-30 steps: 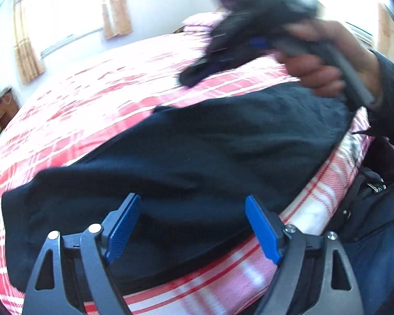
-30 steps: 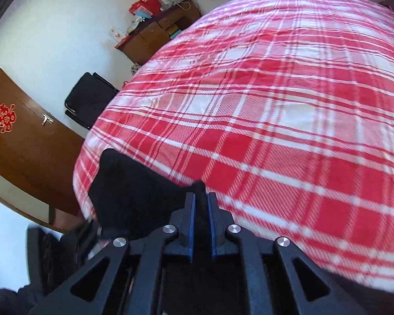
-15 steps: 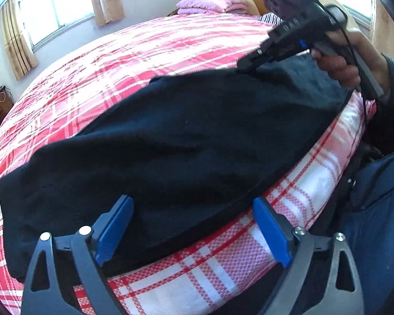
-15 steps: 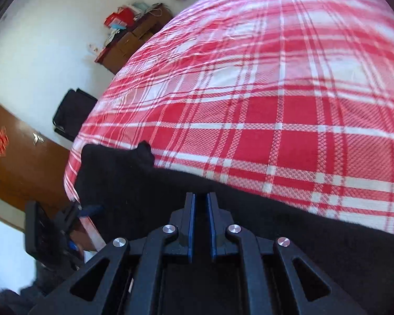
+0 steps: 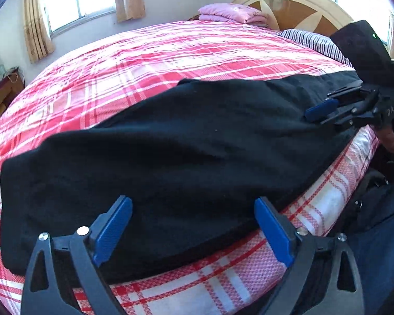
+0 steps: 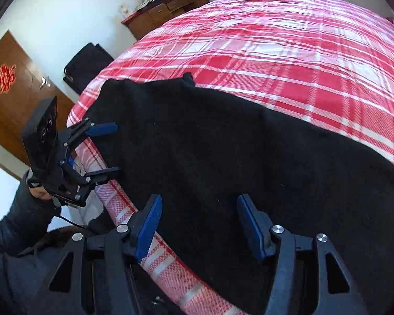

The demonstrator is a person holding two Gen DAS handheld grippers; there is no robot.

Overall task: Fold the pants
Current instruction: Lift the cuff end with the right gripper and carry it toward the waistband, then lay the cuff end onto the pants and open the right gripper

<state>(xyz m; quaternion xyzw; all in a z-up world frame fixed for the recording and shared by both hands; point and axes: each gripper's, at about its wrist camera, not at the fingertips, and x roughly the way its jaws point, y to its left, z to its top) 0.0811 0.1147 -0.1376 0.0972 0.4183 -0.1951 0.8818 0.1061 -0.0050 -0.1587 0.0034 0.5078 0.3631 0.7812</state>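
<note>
Black pants (image 5: 183,144) lie lengthwise along the near edge of the red plaid bed (image 5: 170,60). My left gripper (image 5: 191,210) hovers open over one end of the pants, its blue pads clear of the cloth. In the right wrist view the pants (image 6: 223,144) spread under my right gripper (image 6: 199,202). Its jaws are opening, with the cloth lying below and between the pads, not pinched. From the left wrist view the right gripper (image 5: 320,111) sits low at the far end of the pants. The left gripper (image 6: 114,148) appears open at the bed's edge.
Folded pink bedding (image 5: 231,13) and a striped pillow (image 5: 315,43) lie by the headboard. A wooden cabinet (image 6: 165,10), a black chair (image 6: 86,63) and a brown door (image 6: 10,92) stand beyond the bed. The person's blue-clad leg (image 5: 375,249) is beside the bed edge.
The right gripper swept down toward the near bed edge with the pants, then its jaws parted and let the cloth go. The left gripper stayed in place, open.
</note>
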